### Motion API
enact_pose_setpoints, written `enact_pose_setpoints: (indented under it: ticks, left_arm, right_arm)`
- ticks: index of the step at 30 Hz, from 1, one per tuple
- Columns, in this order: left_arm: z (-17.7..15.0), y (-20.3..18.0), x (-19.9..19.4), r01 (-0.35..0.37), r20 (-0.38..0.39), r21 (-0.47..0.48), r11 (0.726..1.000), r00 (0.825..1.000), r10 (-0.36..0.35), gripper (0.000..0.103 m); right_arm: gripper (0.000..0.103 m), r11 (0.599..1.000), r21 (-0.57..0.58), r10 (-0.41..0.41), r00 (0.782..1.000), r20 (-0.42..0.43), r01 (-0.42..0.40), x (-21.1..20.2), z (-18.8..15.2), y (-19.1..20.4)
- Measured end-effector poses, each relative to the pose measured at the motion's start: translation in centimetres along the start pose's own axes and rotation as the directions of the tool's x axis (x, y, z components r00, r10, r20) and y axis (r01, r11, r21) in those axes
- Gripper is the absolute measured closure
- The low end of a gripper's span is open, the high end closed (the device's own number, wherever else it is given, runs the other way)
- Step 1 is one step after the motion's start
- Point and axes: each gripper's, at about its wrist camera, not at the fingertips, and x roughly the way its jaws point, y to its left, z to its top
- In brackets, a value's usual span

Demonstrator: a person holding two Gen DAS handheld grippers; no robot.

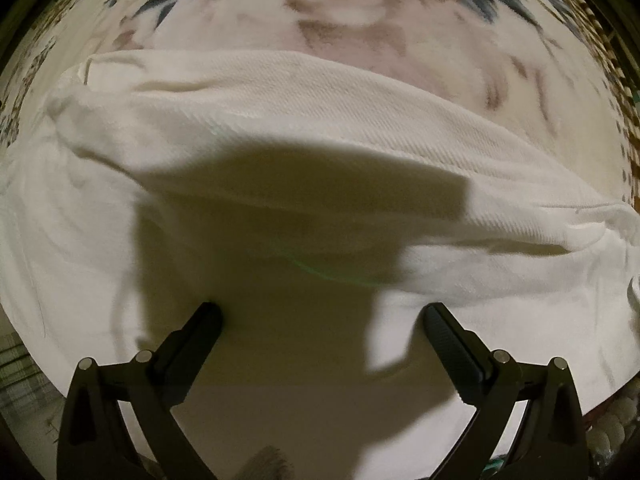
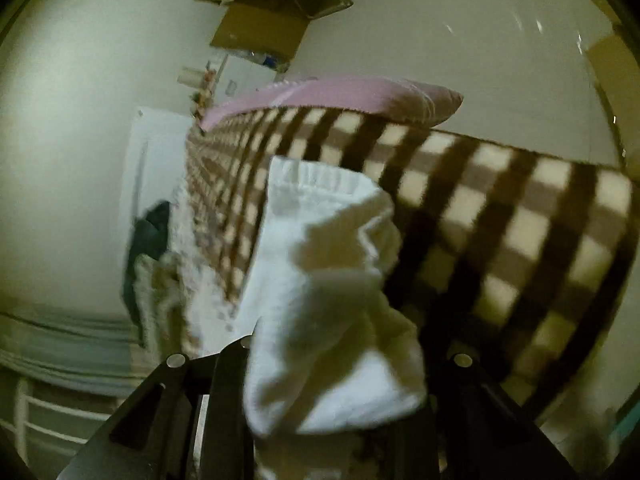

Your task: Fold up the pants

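White pants (image 1: 280, 140) lie spread across a floral blanket (image 1: 400, 32), with a fold ridge running left to right. My left gripper (image 1: 322, 316) is open just above the cloth, both fingertips resting on or near it, nothing between them. Its shadow falls on the fabric. In the right wrist view, my right gripper (image 2: 332, 360) is shut on a bunched end of the white pants (image 2: 328, 280), with the elastic waistband (image 2: 312, 184) showing, lifted above the bed. The cloth hides its fingertips.
A brown-and-cream checked blanket (image 2: 500, 240) covers the bed edge, with a pink pillow (image 2: 340, 96) at its far end. Beyond are a pale wall, a cardboard box (image 2: 260, 28), a white cabinet (image 2: 156, 152) and a white rack (image 2: 48, 420) at lower left.
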Motion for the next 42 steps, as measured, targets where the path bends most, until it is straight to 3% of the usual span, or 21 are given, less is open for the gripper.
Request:
enact_pose_setpoints:
  ticks: [2,4,5,6,10,18,21,25,30,34,35,37,39,40,42]
  left_arm:
    - [0.4,-0.5,0.1,0.0,0.009,-0.005,1.0,1.0,0.0,0.0]
    - [0.3,-0.7,0.6,0.004,0.019,-0.009,1.0,1.0,-0.003,0.0]
    - [-0.2,-0.5,0.3,0.008,0.017,-0.006,1.0,1.0,-0.008,0.0]
    - [-0.4,-0.4,0.0,0.011,0.007,0.001,1.0,1.0,-0.011,0.0]
    - [-0.8,0.9,-1.5,0.023,0.003,-0.005,1.0,1.0,-0.023,0.0]
    - [-1.3,5.6,-7.8,0.05,0.104,-0.022,0.998,0.993,-0.048,0.0]
    - [-1.8,9.0,-9.9,0.067,0.116,-0.049,0.997,0.991,-0.061,0.0]
    - [-2.4,15.2,-12.0,0.073,0.131,-0.112,0.991,0.99,-0.058,0.0]
    - [-3.8,22.3,-12.8,0.055,0.136,-0.193,0.98,0.99,-0.028,0.0]
    - [-4.6,27.4,-11.4,0.038,0.117,-0.255,0.966,0.993,-0.008,0.0]
    - [-4.5,28.2,-11.0,0.035,0.113,-0.269,0.963,0.994,-0.005,0.0]
    - [-5.0,30.3,-10.4,0.029,0.103,-0.299,0.954,0.995,0.002,0.0]
    - [-5.2,32.2,-9.9,0.036,0.097,-0.335,0.942,0.995,-0.003,0.0]
    - [-5.2,32.9,-9.8,0.046,0.096,-0.35,0.936,0.995,-0.013,0.0]
    - [-5.1,34.1,-9.9,0.088,0.11,-0.37,0.925,0.993,-0.05,0.0]
  right_arm:
    - [0.075,0.999,0.035,0.022,1.0,0.015,-0.023,1.0,0.2,-0.4]
    - [0.079,1.0,0.006,-0.019,1.0,0.023,0.019,1.1,0.2,0.5]
    - [0.094,0.997,-0.021,-0.073,0.997,0.038,0.074,1.0,-0.1,1.2]
    - [0.097,0.995,-0.035,-0.096,0.994,0.047,0.098,0.9,-0.2,1.7]
    - [0.099,0.985,-0.092,-0.135,0.984,0.117,0.146,-1.3,-1.5,5.3]
    - [0.099,0.927,-0.324,-0.141,0.976,0.166,0.189,-6.0,-7.3,17.0]
    - [0.099,0.881,-0.434,-0.135,0.979,0.154,0.19,-6.3,-11.1,22.0]
    - [0.099,0.799,-0.576,-0.143,0.985,0.096,0.172,-3.8,-18.3,27.6]
    - [0.099,0.664,-0.736,-0.196,0.981,-0.003,0.131,1.9,-29.5,30.3]
    - [0.099,0.524,-0.847,-0.279,0.957,-0.075,0.086,8.0,-39.5,30.8]
    - [0.099,0.47,-0.88,-0.316,0.944,-0.093,0.071,9.8,-42.3,30.5]
    - [0.095,0.416,-0.908,-0.392,0.911,-0.124,0.055,12.2,-45.9,29.3]
    - [0.08,0.389,-0.921,-0.479,0.859,-0.182,0.022,14.1,-48.5,28.6]
    - [0.059,0.392,-0.92,-0.496,0.84,-0.222,-0.012,14.3,-49.3,28.5]
    - [0.052,0.424,-0.903,-0.465,0.838,-0.287,-0.074,13.5,-49.4,28.6]
